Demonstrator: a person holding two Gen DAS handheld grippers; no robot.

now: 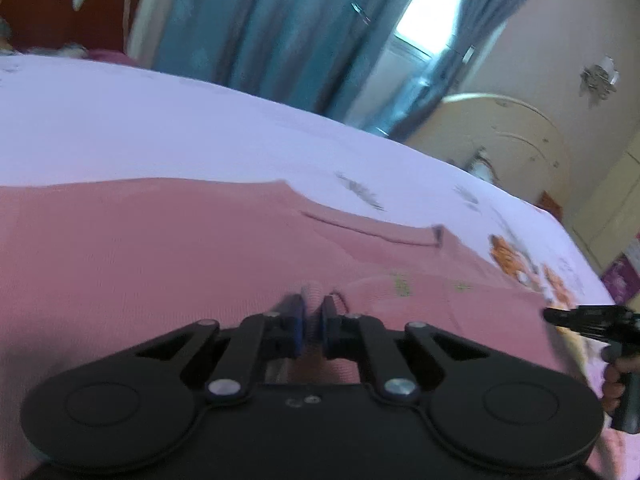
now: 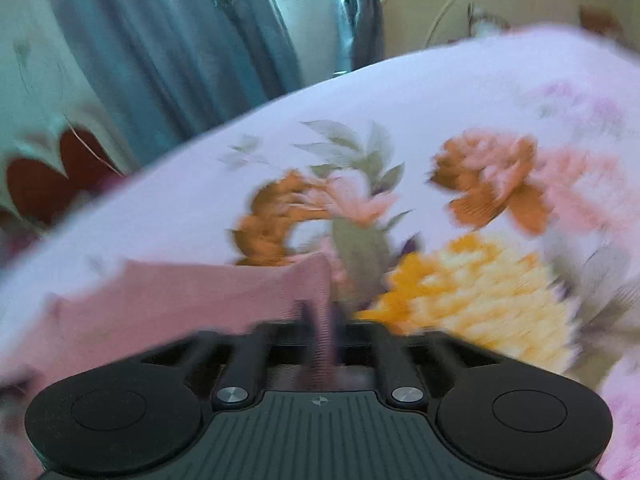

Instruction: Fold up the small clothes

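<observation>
A pink knit garment (image 1: 160, 248) lies spread on a bed with a white flowered sheet (image 1: 160, 128). My left gripper (image 1: 313, 312) is shut on a pinch of the garment's near edge. In the right wrist view, which is motion-blurred, my right gripper (image 2: 320, 320) is shut on the garment's right corner (image 2: 200, 296). The right gripper also shows at the right edge of the left wrist view (image 1: 576, 318), held in a hand.
The sheet's orange and yellow flower print (image 2: 480, 280) lies right of the garment. Blue curtains (image 1: 280, 20) and a window stand beyond the bed. A cream headboard-like panel (image 1: 500, 136) and a red chair back (image 1: 60, 12) stand behind.
</observation>
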